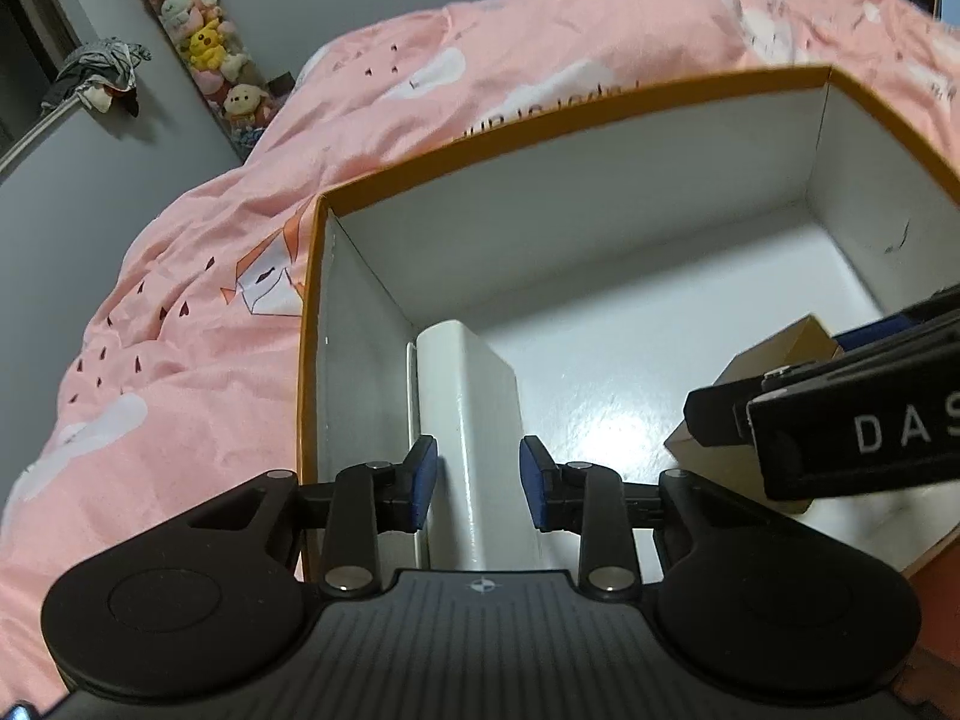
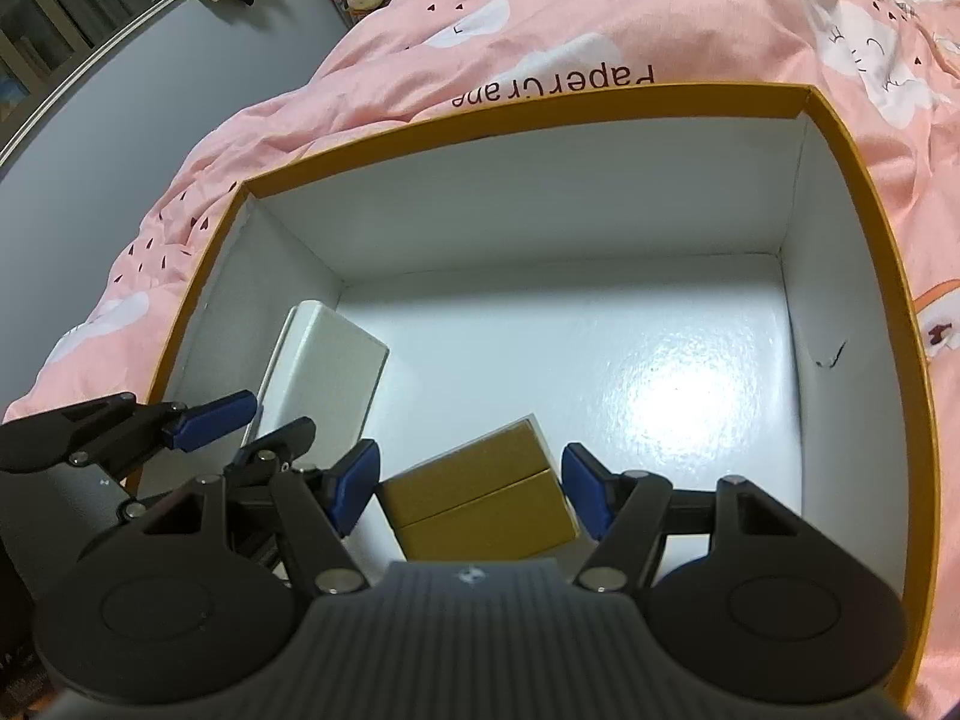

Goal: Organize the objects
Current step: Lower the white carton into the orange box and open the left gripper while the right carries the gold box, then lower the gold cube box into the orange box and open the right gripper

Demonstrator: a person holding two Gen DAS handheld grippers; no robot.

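Note:
An orange-rimmed cardboard box [image 1: 540, 126] with a white inside lies open on the bed; it also shows in the right wrist view [image 2: 840, 138]. A white box [image 1: 474, 408] stands on edge against its left wall, also seen in the right wrist view [image 2: 327, 372]. My left gripper [image 1: 478, 480] straddles it, pads a little apart from its sides, open. A tan box [image 2: 480, 498] lies on the big box's floor, partly visible in the left wrist view [image 1: 780, 354]. My right gripper [image 2: 471, 489] straddles it with small gaps, open.
A pink patterned duvet [image 1: 210, 300] covers the bed around the box. A grey wall, a hanging column of plush toys [image 1: 204, 42] and clothes on a rail [image 1: 102, 72] are behind. The right gripper's arm [image 1: 852, 420] crosses into the box.

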